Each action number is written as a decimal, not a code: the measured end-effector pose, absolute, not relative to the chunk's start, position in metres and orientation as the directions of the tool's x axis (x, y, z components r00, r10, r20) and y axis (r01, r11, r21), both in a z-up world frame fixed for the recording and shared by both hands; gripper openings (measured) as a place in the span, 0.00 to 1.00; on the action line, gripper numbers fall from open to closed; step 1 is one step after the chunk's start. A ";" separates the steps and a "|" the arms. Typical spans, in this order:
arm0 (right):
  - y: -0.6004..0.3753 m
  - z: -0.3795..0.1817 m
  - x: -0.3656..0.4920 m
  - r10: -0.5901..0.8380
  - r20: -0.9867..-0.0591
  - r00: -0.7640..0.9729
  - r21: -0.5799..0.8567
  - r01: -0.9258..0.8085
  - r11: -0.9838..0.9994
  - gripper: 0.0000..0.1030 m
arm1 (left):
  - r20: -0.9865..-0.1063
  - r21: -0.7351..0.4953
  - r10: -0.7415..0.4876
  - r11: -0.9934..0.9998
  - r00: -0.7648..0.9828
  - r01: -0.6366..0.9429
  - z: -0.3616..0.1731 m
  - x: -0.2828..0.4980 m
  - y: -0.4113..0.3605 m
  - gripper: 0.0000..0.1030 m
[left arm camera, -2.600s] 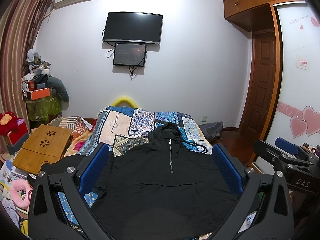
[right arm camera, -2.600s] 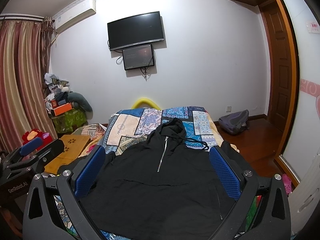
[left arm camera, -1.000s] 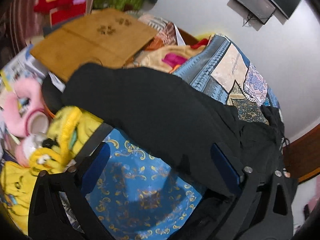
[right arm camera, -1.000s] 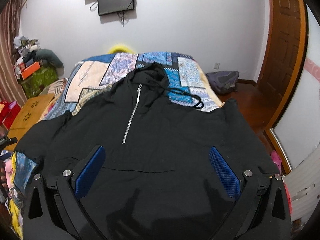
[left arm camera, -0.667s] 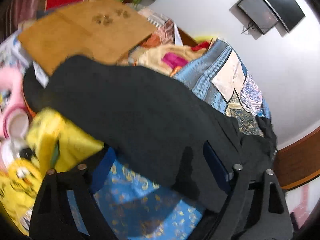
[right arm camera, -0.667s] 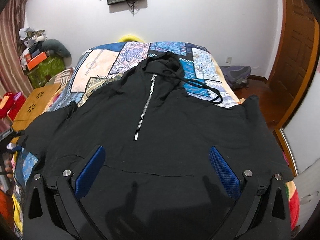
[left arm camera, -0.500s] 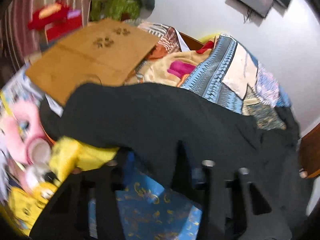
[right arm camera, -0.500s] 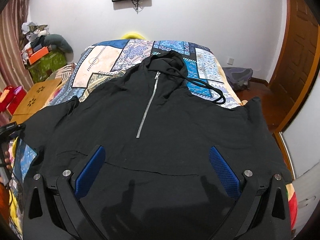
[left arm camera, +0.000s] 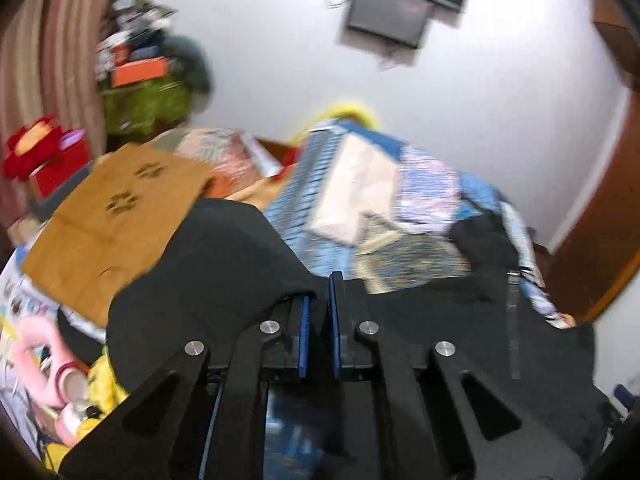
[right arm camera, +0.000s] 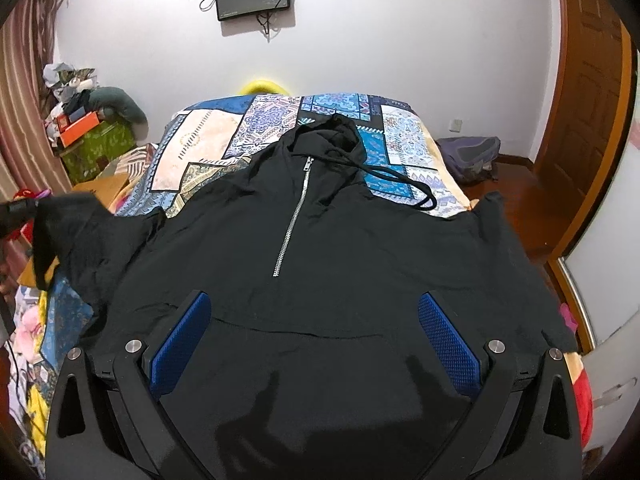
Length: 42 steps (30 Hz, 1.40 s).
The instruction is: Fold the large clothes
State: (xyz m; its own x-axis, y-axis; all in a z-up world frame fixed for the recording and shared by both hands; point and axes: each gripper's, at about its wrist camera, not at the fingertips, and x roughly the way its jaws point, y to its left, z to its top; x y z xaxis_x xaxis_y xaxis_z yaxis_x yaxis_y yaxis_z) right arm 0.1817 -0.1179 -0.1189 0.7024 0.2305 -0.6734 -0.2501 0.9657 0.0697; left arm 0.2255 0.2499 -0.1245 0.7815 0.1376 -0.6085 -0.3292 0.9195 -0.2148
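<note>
A large black hoodie (right arm camera: 320, 240) with a silver half zipper (right arm camera: 292, 220) lies face up on the bed, hood toward the far wall. My left gripper (left arm camera: 318, 312) is shut on the hoodie's left sleeve (left arm camera: 224, 264), and in the right wrist view it holds the sleeve (right arm camera: 68, 224) lifted at the bed's left edge. My right gripper (right arm camera: 314, 336) is open and empty, hovering above the hoodie's lower front. The right sleeve (right arm camera: 516, 264) lies spread toward the bed's right edge.
A patchwork bedcover (right arm camera: 280, 124) covers the bed. A wooden folding table (left arm camera: 116, 216) and toys stand left of the bed. A grey backpack (right arm camera: 472, 156) lies on the floor at the right, next to a wooden door (right arm camera: 588, 80).
My left gripper has closed on the left sleeve and lifted it off the bed's left edge. My right gripper has moved closer over the hoodie and stayed open.
</note>
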 end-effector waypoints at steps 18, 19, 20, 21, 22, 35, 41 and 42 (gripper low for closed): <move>-0.144 -0.134 0.173 0.216 -0.703 0.678 0.034 -0.271 0.962 1.00 | -0.774 -0.226 -0.219 0.972 0.594 0.063 -0.195 0.273 0.039 0.07; -0.145 -0.136 0.174 0.223 -0.710 0.668 0.044 -0.274 0.961 1.00 | -0.792 -0.213 -0.212 0.975 0.572 0.066 -0.204 0.273 0.032 0.07; -0.146 -0.139 0.175 0.230 -0.717 0.658 0.053 -0.278 0.959 1.00 | -0.804 -0.203 -0.206 0.977 0.557 0.068 -0.209 0.272 0.028 0.07; -0.145 -0.142 0.177 0.237 -0.725 0.647 0.061 -0.283 0.957 1.00 | -0.817 -0.195 -0.202 0.978 0.540 0.072 -0.215 0.270 0.024 0.08; -0.146 -0.144 0.177 0.239 -0.730 0.640 0.064 -0.285 0.957 1.00 | -0.834 -0.191 -0.203 0.979 0.514 0.077 -0.223 0.269 0.021 0.10; -0.122 -0.123 0.184 0.294 -0.708 0.642 0.053 -0.367 0.929 1.00 | -0.804 -0.157 -0.151 0.987 0.575 0.040 -0.188 0.220 0.062 0.55; -0.075 -0.109 0.194 0.347 -0.694 0.631 0.013 -0.471 0.882 1.00 | -0.743 -0.088 -0.007 0.992 0.669 -0.087 -0.153 0.192 0.125 0.62; -0.064 -0.109 0.196 0.367 -0.698 0.615 0.017 -0.498 0.867 1.00 | -0.737 -0.076 0.017 0.991 0.676 -0.107 -0.150 0.186 0.135 0.63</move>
State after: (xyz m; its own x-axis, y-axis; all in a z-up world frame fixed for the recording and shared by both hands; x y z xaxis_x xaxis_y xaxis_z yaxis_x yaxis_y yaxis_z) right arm 0.1961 -0.0641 -0.1095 0.6146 0.3669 -0.6984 -0.4979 0.8671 0.0174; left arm 0.1858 0.1351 -0.1500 0.6758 0.0167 -0.7369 -0.1069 0.9914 -0.0756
